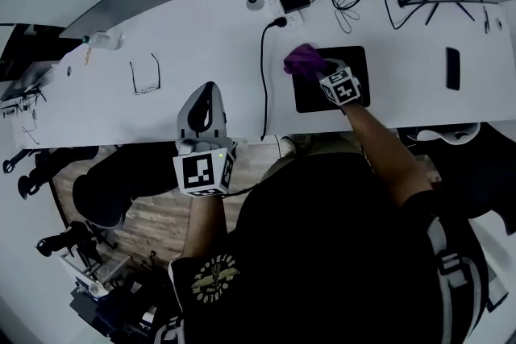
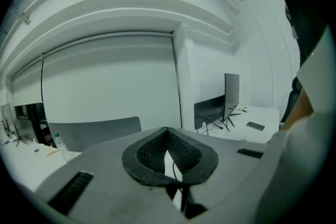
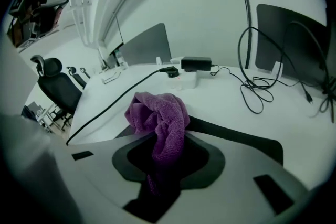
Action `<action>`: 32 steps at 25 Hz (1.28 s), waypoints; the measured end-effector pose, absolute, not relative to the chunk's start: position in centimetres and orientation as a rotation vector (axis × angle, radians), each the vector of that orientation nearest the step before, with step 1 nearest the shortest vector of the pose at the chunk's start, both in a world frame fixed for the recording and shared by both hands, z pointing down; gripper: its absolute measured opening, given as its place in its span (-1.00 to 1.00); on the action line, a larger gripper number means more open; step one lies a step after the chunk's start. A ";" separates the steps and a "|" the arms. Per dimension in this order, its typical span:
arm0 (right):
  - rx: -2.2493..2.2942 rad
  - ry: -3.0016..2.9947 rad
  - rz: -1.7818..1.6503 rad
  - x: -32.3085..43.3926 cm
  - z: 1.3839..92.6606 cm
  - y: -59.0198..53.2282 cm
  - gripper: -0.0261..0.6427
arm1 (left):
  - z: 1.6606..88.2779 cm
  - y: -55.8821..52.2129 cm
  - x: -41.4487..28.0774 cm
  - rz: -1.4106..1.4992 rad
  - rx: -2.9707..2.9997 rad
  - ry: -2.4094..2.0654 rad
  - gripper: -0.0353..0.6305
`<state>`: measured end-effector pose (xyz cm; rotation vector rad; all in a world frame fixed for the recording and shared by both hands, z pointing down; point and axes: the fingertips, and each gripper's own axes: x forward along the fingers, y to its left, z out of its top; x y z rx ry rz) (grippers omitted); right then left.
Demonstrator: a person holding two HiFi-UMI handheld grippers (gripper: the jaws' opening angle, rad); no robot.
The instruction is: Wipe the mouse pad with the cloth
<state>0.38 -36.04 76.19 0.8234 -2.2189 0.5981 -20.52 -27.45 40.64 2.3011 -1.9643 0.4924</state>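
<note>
Cloth (image 3: pixel 160 118) pinched in right gripper (image 1: pixel 316 72), arm (image 1: pixel 389 151) outstretched.

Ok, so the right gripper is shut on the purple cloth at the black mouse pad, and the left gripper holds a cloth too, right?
Not quite. The left gripper holds nothing: the left gripper view shows its jaws together and empty. The rest stands: the right gripper is shut on the purple cloth at the black mouse pad.
</note>
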 end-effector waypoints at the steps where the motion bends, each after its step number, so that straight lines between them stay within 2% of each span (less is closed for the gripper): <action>1: 0.833 -2.211 0.612 1.3 76.3 -36.0 -0.61 | 40.6 -27.6 -20.1 0.485 2.317 -1.959 -0.88; 23: 1.222 -1.917 0.867 19.3 77.1 -36.7 -0.61 | 38.8 -30.0 -18.2 0.398 2.416 -1.938 -0.89; 27: 1.248 -2.101 0.848 18.2 73.1 -37.4 -0.61 | 38.2 -29.7 -17.9 0.395 2.443 -1.924 -0.88; 32: 1.142 -2.404 0.773 12.8 65.0 -35.3 -0.61 | 37.9 -28.5 -18.4 0.391 2.456 -1.919 -0.88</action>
